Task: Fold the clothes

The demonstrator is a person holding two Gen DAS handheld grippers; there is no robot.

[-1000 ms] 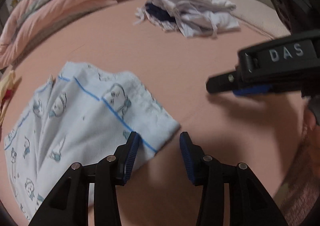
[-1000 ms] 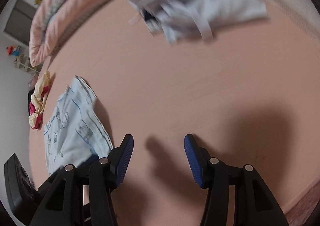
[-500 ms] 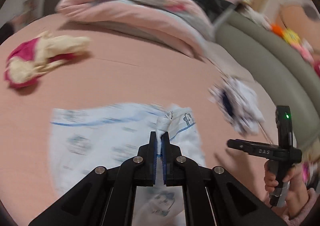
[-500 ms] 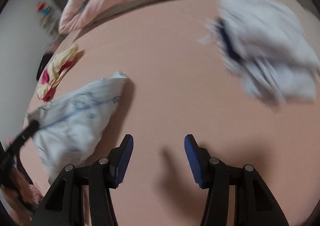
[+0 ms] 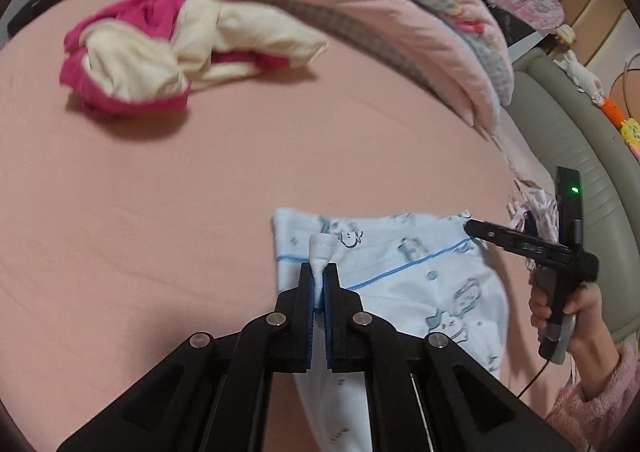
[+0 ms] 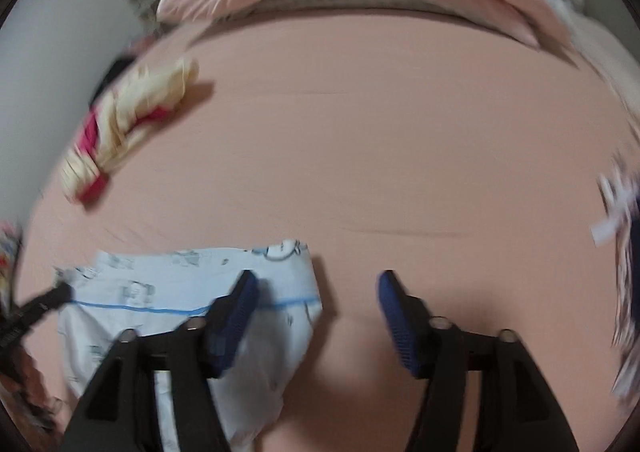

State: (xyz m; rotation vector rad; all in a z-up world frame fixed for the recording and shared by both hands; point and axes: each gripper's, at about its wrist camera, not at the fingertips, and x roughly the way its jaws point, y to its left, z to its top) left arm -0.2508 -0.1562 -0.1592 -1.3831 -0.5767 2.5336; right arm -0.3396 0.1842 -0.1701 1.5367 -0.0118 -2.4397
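A light blue printed garment (image 5: 404,272) with a blue stripe lies on the pink bed (image 5: 200,192). My left gripper (image 5: 319,284) is shut on a bunched fold of its edge, a white roll of cloth sticking out above the tips. In the left wrist view the right gripper (image 5: 472,230) reaches the garment's far right corner, held by a hand in a pink sleeve. In the right wrist view my right gripper (image 6: 316,288) stands open, its left finger over the garment (image 6: 180,284) and its right finger over bare sheet.
A pink and cream garment (image 5: 160,52) lies crumpled at the far left of the bed. A folded pink quilt (image 5: 380,4) runs along the back. A white and navy pile of clothes (image 6: 624,252) lies at the right, beside a grey padded headboard (image 5: 560,124).
My left gripper closed on the blue garment's edge and lifted a fold of it. The right gripper swung over toward the garment's other corner and stayed open.
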